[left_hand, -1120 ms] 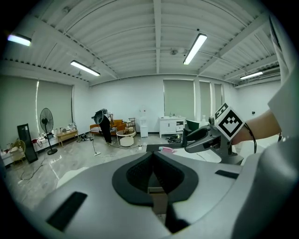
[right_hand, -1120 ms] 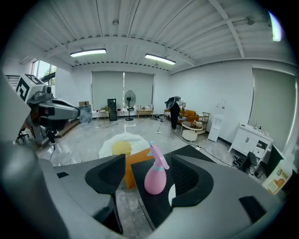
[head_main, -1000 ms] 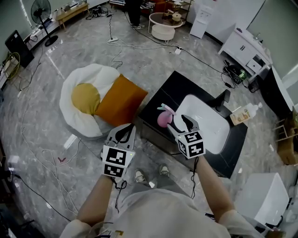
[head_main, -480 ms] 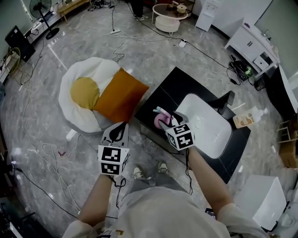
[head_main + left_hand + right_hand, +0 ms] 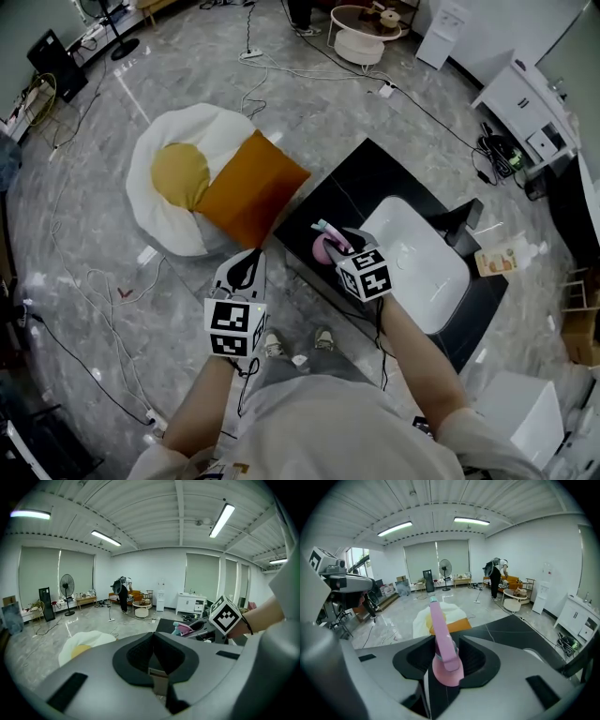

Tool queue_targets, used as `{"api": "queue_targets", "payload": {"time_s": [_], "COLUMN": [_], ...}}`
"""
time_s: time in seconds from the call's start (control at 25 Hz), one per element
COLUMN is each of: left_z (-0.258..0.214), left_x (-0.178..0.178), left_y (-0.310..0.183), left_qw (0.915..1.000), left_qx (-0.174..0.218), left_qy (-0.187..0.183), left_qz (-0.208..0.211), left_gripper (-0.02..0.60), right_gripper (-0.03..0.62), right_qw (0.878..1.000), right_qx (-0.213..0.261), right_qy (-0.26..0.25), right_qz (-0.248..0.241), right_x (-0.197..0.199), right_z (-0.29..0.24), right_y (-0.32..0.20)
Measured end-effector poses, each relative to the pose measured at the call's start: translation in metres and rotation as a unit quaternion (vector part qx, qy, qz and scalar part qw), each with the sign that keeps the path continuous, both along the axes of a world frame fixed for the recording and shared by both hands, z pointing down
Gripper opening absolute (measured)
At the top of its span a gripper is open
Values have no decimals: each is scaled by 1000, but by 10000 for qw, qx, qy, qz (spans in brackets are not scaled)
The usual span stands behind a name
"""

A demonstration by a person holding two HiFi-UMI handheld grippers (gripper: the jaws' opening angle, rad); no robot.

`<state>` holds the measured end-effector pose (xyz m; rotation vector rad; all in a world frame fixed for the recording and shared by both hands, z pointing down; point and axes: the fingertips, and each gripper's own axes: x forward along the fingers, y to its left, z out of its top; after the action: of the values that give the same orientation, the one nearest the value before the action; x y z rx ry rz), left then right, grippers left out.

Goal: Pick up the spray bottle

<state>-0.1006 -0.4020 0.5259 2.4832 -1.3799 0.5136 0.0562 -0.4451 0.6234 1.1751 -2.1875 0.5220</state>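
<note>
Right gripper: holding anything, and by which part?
The right gripper is closing its jaws round the pink spray bottle at the neck; grip not yet certain.

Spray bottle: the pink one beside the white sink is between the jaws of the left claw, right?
Not the left: the right claw has the pink spray bottle between its jaws, which are closing on it, as the right gripper view shows. It is beside the white sink.
</note>
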Motion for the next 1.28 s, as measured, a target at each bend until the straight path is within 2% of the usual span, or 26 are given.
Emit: {"api": "queue_targets", "payload": {"time_s": [0.04,0.2,0.36,0.56,0.72,0.96,1.28], "left_z": [-1,-9,-23,-54,-99,-172,-247], "left_x": [0,-5,-6,0,13,26,17], "left_y": [2,2,-7,-13,-19,-4,19], "left_qw": [10000,9997,9989,9973,9927,9808,9664], "left_qx": [1,134,333,654,1149,1871,2530], "left_qy": [-9,-87,-241,-324,-329,-260,-120], "left_qz": [-26,-207,-205,-66,156,484,444], "left_gripper": [20,20,20,20,20,20,20], "right_gripper": [163,160,156,156,156,156,156], "right_qw": [10000,9993,9961,9874,9768,9582,9307], "right_qx": [21,324,737,910,1415,2125,3244], "right_qy": [6,-201,-463,-1228,-1566,-1887,-1685], "right_qz": [-23,35,153,406,361,330,124], "right_x": [0,2,5,-1,-7,-7,7], "right_z": [0,-14,-52,-123,-195,-285,-384], "right_y": [1,-1,-12,-13,-9,20,78]}}
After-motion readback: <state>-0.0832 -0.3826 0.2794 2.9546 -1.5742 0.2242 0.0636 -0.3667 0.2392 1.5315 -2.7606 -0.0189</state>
